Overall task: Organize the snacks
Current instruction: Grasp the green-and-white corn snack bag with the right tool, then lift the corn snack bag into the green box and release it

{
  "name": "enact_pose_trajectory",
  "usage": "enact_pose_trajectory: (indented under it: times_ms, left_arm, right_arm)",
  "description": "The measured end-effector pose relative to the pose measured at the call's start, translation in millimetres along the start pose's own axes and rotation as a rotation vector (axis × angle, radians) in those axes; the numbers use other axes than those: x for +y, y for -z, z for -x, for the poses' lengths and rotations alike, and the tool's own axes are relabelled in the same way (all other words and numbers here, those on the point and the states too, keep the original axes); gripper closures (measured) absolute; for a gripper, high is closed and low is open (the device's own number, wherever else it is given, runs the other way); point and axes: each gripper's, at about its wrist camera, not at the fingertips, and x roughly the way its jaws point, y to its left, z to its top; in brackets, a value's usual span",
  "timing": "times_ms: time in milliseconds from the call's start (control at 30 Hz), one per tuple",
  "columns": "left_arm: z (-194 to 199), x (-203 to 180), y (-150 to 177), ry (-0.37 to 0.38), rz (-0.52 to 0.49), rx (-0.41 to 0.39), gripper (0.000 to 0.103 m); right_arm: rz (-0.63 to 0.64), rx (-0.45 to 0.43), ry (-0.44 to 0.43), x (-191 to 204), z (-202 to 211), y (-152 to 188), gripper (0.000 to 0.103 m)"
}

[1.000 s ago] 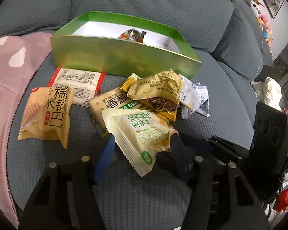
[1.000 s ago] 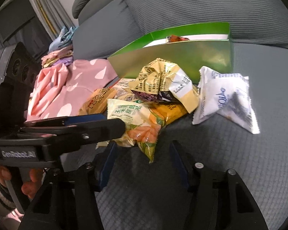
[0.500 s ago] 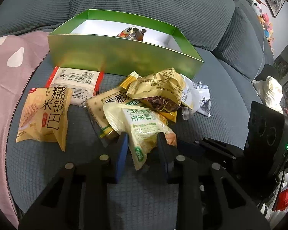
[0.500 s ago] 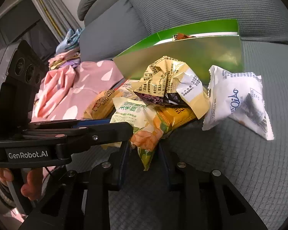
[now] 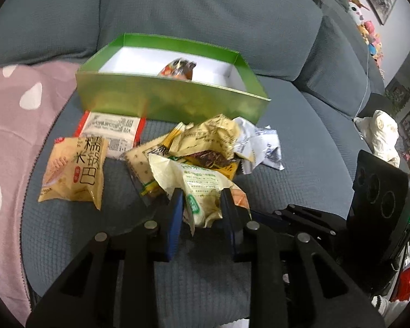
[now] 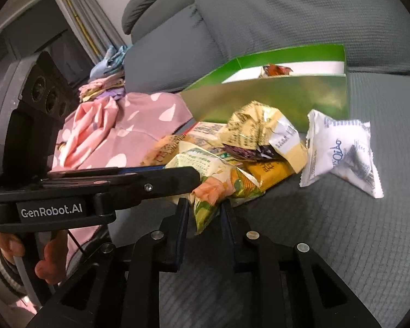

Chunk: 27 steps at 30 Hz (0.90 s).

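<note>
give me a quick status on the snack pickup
Left gripper and right gripper both shut on the pale green snack packet. Green box behind, one snack inside. Crumpled yellow packet between packet and box.

Box wall hides most of wrapped snack inside; cracker packet half-buried.

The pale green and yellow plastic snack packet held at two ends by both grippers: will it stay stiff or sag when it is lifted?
The pale green and yellow plastic snack packet will probably sag between the left gripper and the right gripper, since its film already crumples at the pads. It looks puffy, so likely light. The glossy film may slip.
</note>
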Motion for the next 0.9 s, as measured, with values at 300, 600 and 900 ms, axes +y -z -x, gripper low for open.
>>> enact_pose_trajectory:
  times_ms: [300, 600, 900]
  left_arm:
    - [10, -10, 0, -0.007, -0.046, -0.007, 0.08]
    - [31, -18, 2, 0.003, -0.07, -0.056, 0.08]
    - [48, -23, -3, 0.011, -0.095, -0.111, 0.08]
  right_arm:
    - [0.046, -0.015, 0.047, 15, 12, -1, 0.078]
    - [0.08, -0.03, 0.081, 29, 20, -5, 0.079]
    - [0.108, -0.067, 0.094, 41, 31, -13, 0.079]
